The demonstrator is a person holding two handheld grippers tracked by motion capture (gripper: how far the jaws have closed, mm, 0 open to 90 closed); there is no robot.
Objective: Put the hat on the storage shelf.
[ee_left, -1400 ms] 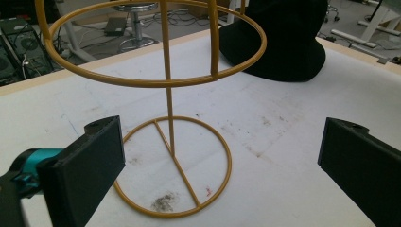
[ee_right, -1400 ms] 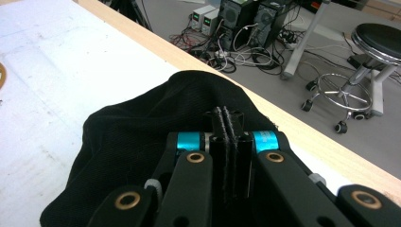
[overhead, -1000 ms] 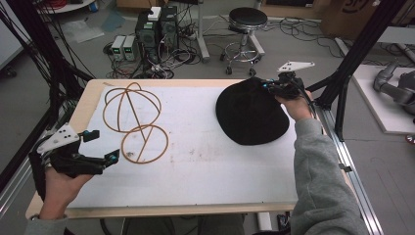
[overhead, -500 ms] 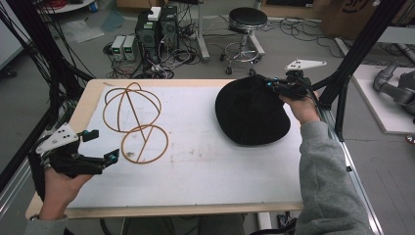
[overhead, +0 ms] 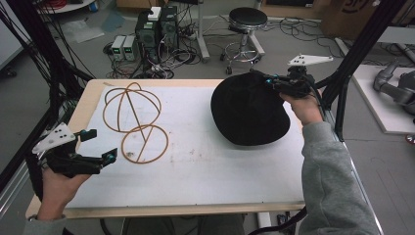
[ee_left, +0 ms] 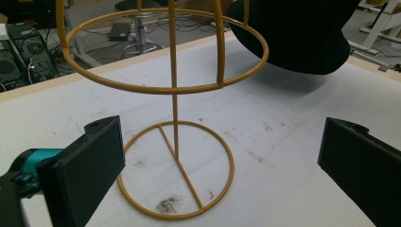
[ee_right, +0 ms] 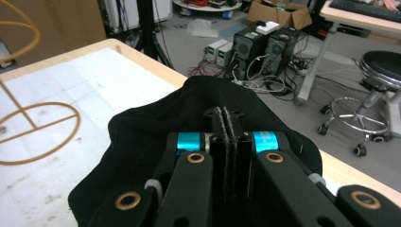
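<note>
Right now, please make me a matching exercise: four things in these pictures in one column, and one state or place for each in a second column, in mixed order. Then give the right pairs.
Things:
1. black hat
2. wire hat stand
3. left claw
4. right claw

States or places:
A. open, holding nothing
B. stands on the left part of the table
C. shut on fabric
D. pinched at its far edge, on the right part of the table

Pairs: 1-D, 2-B, 3-A, 4-C
</note>
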